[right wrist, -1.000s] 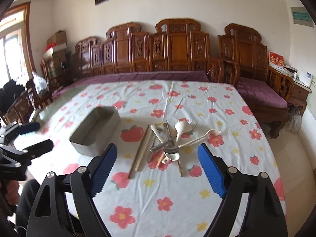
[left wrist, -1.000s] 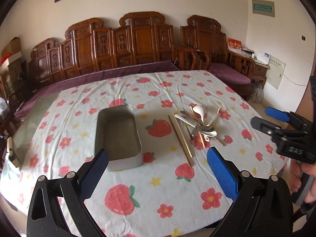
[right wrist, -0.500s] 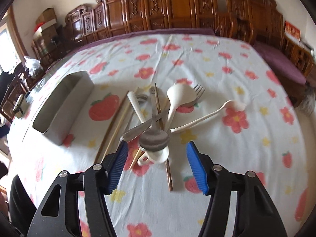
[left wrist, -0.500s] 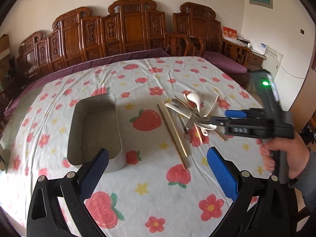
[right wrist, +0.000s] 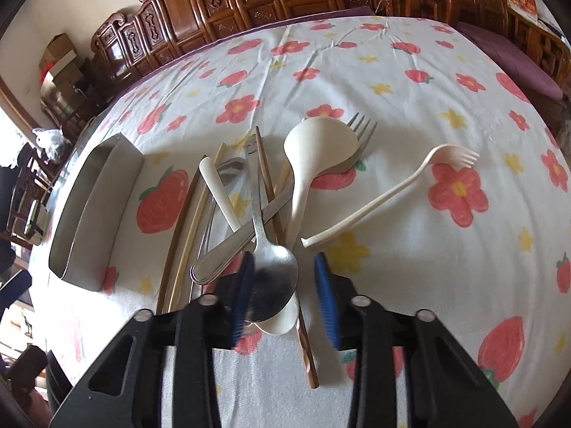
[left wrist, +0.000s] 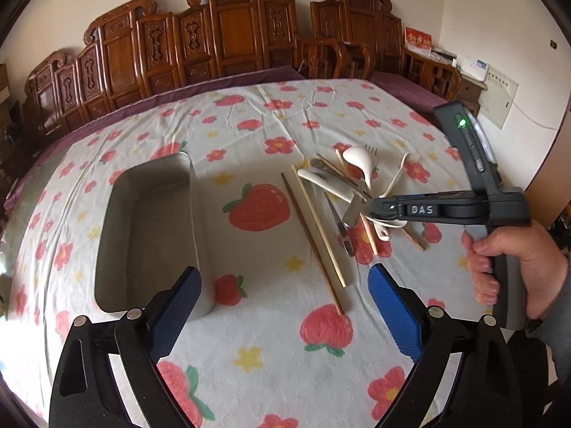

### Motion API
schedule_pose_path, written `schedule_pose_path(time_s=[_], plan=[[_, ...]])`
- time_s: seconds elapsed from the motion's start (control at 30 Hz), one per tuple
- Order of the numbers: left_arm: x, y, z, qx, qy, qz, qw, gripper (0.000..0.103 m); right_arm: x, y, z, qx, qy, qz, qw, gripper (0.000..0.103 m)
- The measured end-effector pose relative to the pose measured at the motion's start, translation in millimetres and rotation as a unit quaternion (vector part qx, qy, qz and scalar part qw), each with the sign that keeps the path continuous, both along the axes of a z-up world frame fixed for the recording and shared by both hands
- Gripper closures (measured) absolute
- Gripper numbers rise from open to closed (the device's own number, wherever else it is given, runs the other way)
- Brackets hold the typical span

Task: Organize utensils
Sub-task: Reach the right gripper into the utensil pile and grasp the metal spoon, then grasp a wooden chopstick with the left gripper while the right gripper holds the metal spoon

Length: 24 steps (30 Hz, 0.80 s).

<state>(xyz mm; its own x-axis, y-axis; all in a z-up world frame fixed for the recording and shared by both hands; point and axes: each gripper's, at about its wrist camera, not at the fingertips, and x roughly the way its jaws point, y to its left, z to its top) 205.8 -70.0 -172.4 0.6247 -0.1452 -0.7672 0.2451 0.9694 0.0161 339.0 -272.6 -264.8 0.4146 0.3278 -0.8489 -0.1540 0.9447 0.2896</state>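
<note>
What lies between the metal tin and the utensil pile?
In the left wrist view, only bare strawberry-print cloth separates the tin from the pile's nearest chopsticks.

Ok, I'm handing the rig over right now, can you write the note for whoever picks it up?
Right claw: jaws closing around the bowl of the metal spoon at the near end of the utensil pile; left pad at its edge, grip not yet firm.
Left claw: open, nothing in it, hovering over the tablecloth near the metal tray.
Pile: metal spoon, metal fork, white ladle, white plastic fork and chopsticks, crossed over each other, beside the tray.
Done: nothing; the tray holds no utensils.
Left: lift the spoon clear, then move everything into the tray.
</note>
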Motion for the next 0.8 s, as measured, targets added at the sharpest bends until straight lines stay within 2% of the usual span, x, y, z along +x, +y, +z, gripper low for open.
schedule_pose_path(time_s=[0.23, 0.37, 0.6, 0.8], plan=[[9.7, -8.3, -13.5, 0.009, 0.017, -0.004, 0.9998, 0.015, -7.9, -7.2, 8.3, 0.006, -0.002, -0.013, 1.000, 0.094], [16.1, -12.2, -20.8, 0.008, 0.031, -0.003, 0.9995, 0.021, -13.7, -12.2, 17.0, -0.001, -0.016, -0.020, 1.000, 0.100], [32.1, -17.2, -35.5, 0.007, 0.056, 0.002, 0.9984, 0.036, -32.2, -28.4, 36.8, -0.009, -0.052, -0.034, 0.998, 0.100], [47.0, -24.4, -47.7, 0.008, 0.076, 0.005, 0.9970, 0.056, -47.9, -39.3, 53.2, -0.028, -0.083, -0.038, 0.995, 0.100]])
